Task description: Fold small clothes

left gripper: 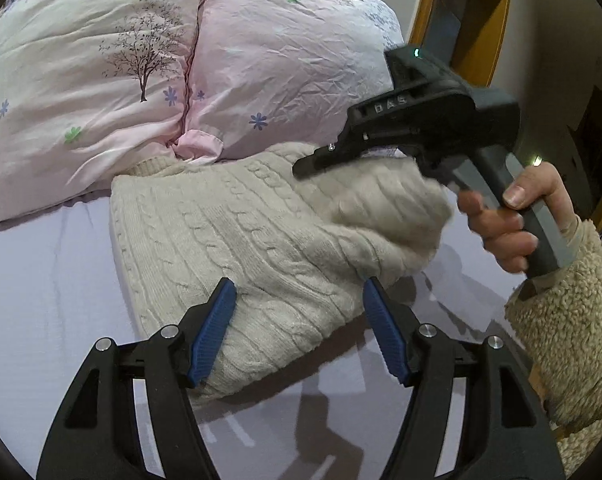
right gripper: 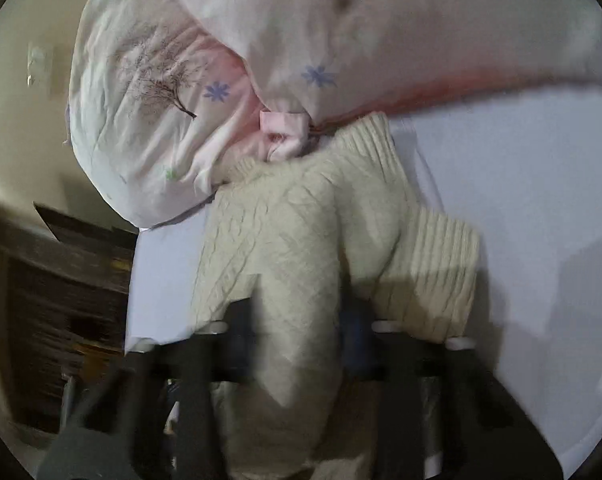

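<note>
The cream cable-knit wool sweater (left gripper: pixel 229 240) is lying on the pale lilac bed sheet (left gripper: pixel 41 280), w/ its far edge touching the pink flower-printed duvet (left gripper: pixel 121 60). It is partly folded already.

The left tool (left gripper: pixel 299 320) is being held released, its blue-padded fingers (left gripper: pixel 217 332) spread wide over the near edge of the knit; nothing is being gripped by it.

The right tool (left gripper: pixel 305 168) is being carried over the sweater by the person's right hand (left gripper: pixel 505 220). In the right wrist view a thick fold of the knit is seen running between the two fingers, so it is probably clenched on the sweater, but the view is blurred & this is a judgement only.

Risks from here, approx.:
- The fold is bulky and soft; it could be dropped from the right tool if the layers are slipping, & the fold would be opening again.
- The ribbed cuff (right gripper: pixel 429 276) is hanging loose; it could be left sticking out.
- The duvet is very near; it could be caught or pushed while the fold is being laid.
</note>
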Tool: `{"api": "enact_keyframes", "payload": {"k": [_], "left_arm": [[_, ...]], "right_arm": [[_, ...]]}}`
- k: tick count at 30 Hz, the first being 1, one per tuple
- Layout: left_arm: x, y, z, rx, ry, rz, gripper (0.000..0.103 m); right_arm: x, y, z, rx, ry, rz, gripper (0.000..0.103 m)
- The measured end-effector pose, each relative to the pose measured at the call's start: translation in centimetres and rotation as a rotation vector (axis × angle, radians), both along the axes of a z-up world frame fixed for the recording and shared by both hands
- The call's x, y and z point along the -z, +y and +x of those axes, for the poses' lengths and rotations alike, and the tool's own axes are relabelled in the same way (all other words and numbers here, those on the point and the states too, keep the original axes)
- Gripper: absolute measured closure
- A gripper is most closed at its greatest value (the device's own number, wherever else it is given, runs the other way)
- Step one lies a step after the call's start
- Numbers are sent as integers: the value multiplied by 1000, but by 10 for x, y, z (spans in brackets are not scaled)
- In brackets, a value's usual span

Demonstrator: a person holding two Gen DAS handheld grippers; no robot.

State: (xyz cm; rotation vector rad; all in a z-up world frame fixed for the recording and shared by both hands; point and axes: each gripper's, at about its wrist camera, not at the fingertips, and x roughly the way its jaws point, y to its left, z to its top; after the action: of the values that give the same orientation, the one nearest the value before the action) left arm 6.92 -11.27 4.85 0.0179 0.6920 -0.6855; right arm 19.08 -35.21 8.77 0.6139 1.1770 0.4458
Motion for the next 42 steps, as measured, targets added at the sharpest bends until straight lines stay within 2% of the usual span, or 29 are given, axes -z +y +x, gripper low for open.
{"api": "enact_keyframes", "payload": {"k": [3,4,5,6,7,8,9,10,11,12,13,14,16,18,23,25,26,27,28,29,31,33,36,38,40,41,42], "left_arm": [[-2,1,4,8,23,-41,36],[-3,0,6,7,28,-48,36],[-2,-2,8,2,38,-47,36],[-1,-4,9,3,43,-44,36],[0,-5,9,8,45,-42,36],[-2,-5,8,6,42,-41,37],[-5,-2,7,2,42,-52,37],[-10,7,6,-9,48,-95,36],[-13,16,6,-24,50,-132,36],[-18,32,8,-64,51,-183,36],[-21,48,14,-115,60,-223,34],[-20,57,21,-148,79,-242,29],[-11,74,43,-208,186,-282,28],[4,78,63,-218,299,-301,28],[23,59,75,-212,361,-222,26],[31,51,77,-207,383,-214,24],[34,48,78,-203,398,-219,24],[37,48,78,-201,409,-230,23],[42,48,80,-195,439,-261,25],[43,49,81,-193,439,-280,31],[41,53,78,-176,432,-295,47],[31,66,71,-155,398,-311,58],[5,91,50,-133,273,-299,59],[-2,103,40,-139,231,-258,58],[8,105,35,-188,225,-122,52],[19,101,35,-206,237,-52,49],[23,101,32,-218,230,-45,44]], "right_arm": [[-37,-17,-7,33,-238,41,80],[-38,-19,-8,33,-251,33,80],[-30,-19,-6,45,-234,-18,80],[-10,-16,1,58,-171,-136,80],[13,-15,7,63,-96,-210,79],[30,-20,8,75,-49,-211,67],[42,-34,4,126,-23,-135,52],[42,-45,1,160,-14,-94,46],[40,-55,-4,192,-10,-66,32],[37,-65,-10,229,-9,-50,13],[34,-78,-20,269,1,-29,5],[34,-88,-27,292,15,26,2],[42,-97,-34,269,68,137,2],[59,-100,-35,247,149,213,2],[65,-79,-31,184,161,262,2],[61,-61,-34,147,142,233,2],[59,-54,-37,136,129,225,9],[59,-48,-37,125,121,226,33],[62,-35,-40,86,122,222,46],[63,-32,-42,81,122,217,54],[57,-20,-48,93,55,186,59],[48,-15,-53,87,6,213,66],[34,3,-60,16,-75,278,68],[29,28,-65,-53,-116,221,67],[36,51,-67,-83,-73,66,60],[40,59,-68,-77,-47,-11,45],[39,59,-71,-49,-49,-60,34]]}}
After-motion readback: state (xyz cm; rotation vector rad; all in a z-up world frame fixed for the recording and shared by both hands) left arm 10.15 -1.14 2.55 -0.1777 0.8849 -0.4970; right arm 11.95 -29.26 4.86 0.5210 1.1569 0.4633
